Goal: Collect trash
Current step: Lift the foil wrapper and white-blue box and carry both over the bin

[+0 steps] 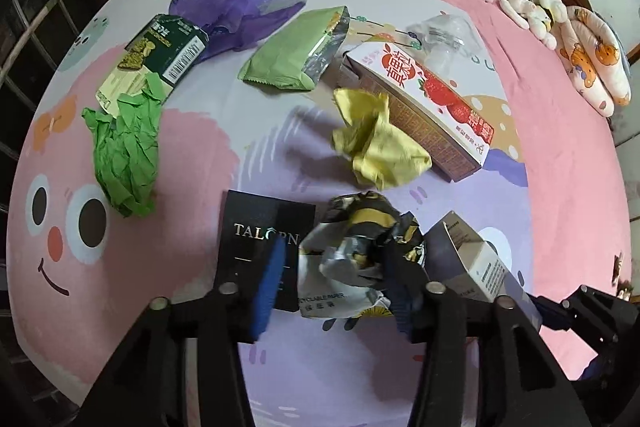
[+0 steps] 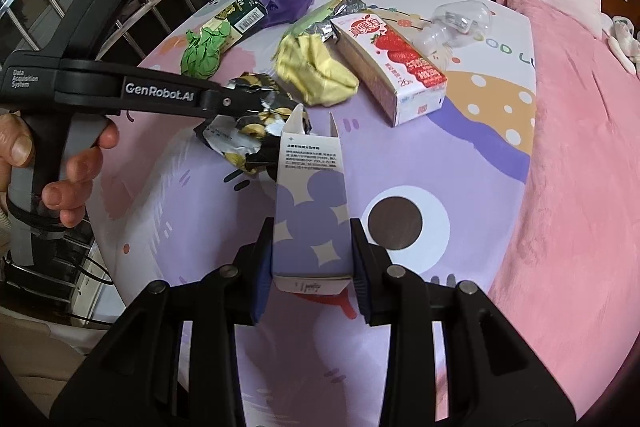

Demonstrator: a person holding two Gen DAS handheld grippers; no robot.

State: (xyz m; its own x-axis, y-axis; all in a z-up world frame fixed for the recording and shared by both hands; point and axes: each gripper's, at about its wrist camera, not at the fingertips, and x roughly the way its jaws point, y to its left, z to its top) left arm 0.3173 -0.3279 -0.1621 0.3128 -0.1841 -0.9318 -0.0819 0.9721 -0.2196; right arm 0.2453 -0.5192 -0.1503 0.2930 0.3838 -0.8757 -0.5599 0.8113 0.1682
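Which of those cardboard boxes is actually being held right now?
The small purple box with the mouse-head pattern, clamped in the right gripper. The strawberry carton and the black box lie loose on the bedspread.

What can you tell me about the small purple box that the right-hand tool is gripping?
The small purple box is a slim cardboard carton, lilac with darker mouse-head shapes, cream star sparkles and a white panel of small print. Its far end is torn open, flaps sticking up. The right gripper clamps its near end between blue pads, one on each side, holding it over the cartoon-printed sheet. Its open end lies close to the crumpled black, silver and yellow wrapper; whether they touch is unclear.
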